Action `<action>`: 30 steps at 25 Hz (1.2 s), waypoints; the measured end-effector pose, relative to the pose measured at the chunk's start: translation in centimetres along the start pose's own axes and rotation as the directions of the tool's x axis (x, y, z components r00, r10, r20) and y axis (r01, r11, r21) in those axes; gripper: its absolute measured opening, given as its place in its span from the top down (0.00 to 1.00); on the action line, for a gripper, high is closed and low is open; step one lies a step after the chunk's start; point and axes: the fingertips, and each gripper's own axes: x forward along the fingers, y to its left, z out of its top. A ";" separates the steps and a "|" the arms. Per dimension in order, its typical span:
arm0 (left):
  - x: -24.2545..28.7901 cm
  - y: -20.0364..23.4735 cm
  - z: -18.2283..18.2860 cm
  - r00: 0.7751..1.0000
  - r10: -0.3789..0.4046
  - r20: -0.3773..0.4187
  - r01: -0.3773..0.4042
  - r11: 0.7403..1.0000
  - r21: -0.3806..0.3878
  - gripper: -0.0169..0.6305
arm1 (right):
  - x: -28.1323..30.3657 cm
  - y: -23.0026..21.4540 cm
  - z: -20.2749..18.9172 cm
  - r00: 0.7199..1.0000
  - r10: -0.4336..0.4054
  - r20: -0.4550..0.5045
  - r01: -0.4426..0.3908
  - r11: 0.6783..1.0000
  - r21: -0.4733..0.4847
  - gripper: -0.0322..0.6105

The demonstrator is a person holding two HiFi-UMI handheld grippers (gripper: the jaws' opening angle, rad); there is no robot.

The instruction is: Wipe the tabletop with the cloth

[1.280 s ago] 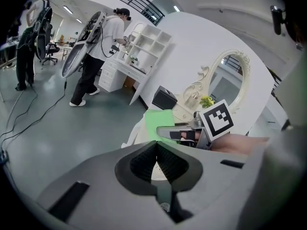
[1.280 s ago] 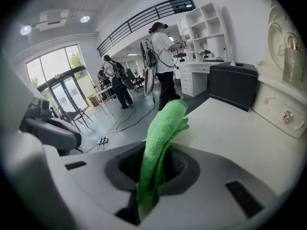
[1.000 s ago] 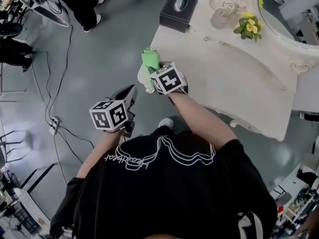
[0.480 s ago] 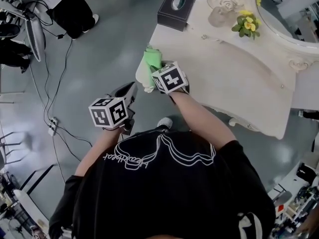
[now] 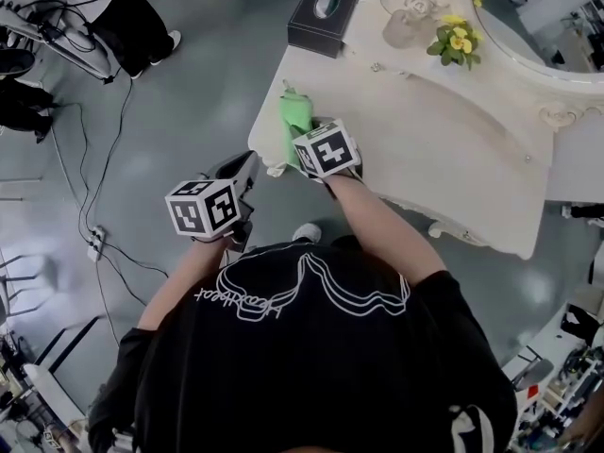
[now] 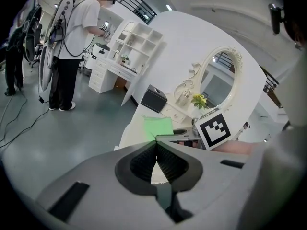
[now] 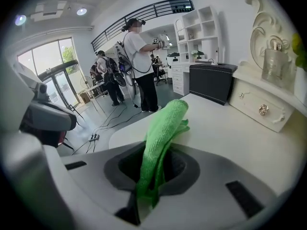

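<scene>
A green cloth (image 5: 293, 119) lies bunched on the near left corner of the white dressing table (image 5: 444, 149). My right gripper (image 5: 305, 143) is shut on its near end. In the right gripper view the cloth (image 7: 162, 137) runs up from between the jaws and folds over onto the tabletop (image 7: 225, 143). My left gripper (image 5: 247, 166) hangs over the floor beside the table's corner, shut with nothing between its jaws. The left gripper view looks past its touching tips (image 6: 156, 143) at the cloth (image 6: 159, 126) and the right gripper's marker cube (image 6: 215, 129).
A black tissue box (image 5: 323, 15) stands at the table's far left end. A glass bottle (image 5: 400, 28) and yellow flowers (image 5: 453, 38) stand at the back by the oval mirror (image 5: 528, 17). People stand on the grey floor (image 5: 189, 92), where cables (image 5: 94, 187) run.
My right gripper has slid the cloth a little further in from the table's left edge. The left gripper has stayed beside the corner.
</scene>
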 end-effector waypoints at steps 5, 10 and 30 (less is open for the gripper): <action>0.4 -1.0 0.3 1.000 -0.013 -0.005 0.013 1.000 0.017 0.97 | -1.0 -1.0 -0.8 1.000 -0.014 0.003 0.014 1.000 0.022 0.85; 1.2 -2.1 0.3 1.000 -0.025 -0.008 0.026 0.999 0.027 0.97 | -2.1 -2.2 -1.8 1.000 -0.026 0.002 0.026 0.999 0.033 0.85; 3.5 -6.2 -0.5 0.996 -0.074 -0.047 0.077 0.994 0.075 0.97 | -7.1 -6.7 -6.4 0.995 -0.095 0.003 0.095 0.993 0.068 0.85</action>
